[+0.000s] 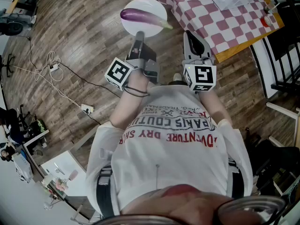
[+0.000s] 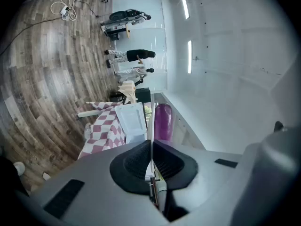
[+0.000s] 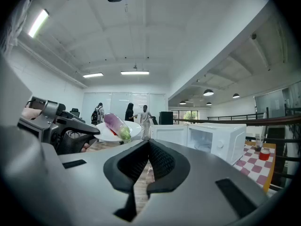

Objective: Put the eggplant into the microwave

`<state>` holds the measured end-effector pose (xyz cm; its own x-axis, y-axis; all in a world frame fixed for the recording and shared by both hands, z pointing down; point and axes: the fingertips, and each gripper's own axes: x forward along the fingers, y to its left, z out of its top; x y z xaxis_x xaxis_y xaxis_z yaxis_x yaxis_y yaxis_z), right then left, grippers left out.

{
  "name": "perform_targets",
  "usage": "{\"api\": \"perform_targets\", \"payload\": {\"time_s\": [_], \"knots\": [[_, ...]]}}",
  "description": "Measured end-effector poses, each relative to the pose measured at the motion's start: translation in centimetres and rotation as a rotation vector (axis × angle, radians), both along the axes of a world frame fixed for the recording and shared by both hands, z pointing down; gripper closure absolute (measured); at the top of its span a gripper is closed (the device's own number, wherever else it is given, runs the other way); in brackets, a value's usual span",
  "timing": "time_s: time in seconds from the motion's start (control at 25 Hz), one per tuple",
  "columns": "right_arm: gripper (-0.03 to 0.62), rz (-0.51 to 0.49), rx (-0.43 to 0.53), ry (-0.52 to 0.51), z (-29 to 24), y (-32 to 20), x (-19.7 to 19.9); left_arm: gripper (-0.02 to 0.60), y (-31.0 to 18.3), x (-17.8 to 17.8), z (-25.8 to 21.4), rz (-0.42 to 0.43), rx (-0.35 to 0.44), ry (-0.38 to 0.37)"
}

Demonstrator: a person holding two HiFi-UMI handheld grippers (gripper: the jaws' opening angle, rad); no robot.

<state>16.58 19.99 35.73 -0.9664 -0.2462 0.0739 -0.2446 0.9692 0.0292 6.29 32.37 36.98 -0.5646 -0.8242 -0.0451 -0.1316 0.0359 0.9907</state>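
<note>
Head view, left tongs (image 1: pixel 139 34) clamped on plate (image 1: pixel 146 4) rim, eggplant (image 1: pixel 140 16) on it, right tongs (image 1: pixel 188 33) closed, empty.

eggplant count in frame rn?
1. The eggplant lies on the white plate that the left gripper holds by its rim. The open microwave shows only part of its inside, so more may be hidden.

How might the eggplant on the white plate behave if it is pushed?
The eggplant looks rounded and glossy, so it would probably roll or slide. It lies loose on the shallow plate, held only at the rim by the left gripper, so it may slip off.
</note>
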Motion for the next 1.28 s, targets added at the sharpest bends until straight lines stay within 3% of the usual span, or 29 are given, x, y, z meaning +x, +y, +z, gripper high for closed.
{"api": "perform_targets", "payload": {"time_s": [0.88,1.28], "knots": [[0.568,-0.009,-0.076,0.031,2.8,1.8,-1.6,0.545,3.2,-1.2,3.7,-0.026,-0.04,0.073],[0.568,-0.045,-0.117,0.003,3.1,-5.1,-7.6,0.545,-3.1,-6.4,3.5,-0.059,-0.035,0.065]]}}
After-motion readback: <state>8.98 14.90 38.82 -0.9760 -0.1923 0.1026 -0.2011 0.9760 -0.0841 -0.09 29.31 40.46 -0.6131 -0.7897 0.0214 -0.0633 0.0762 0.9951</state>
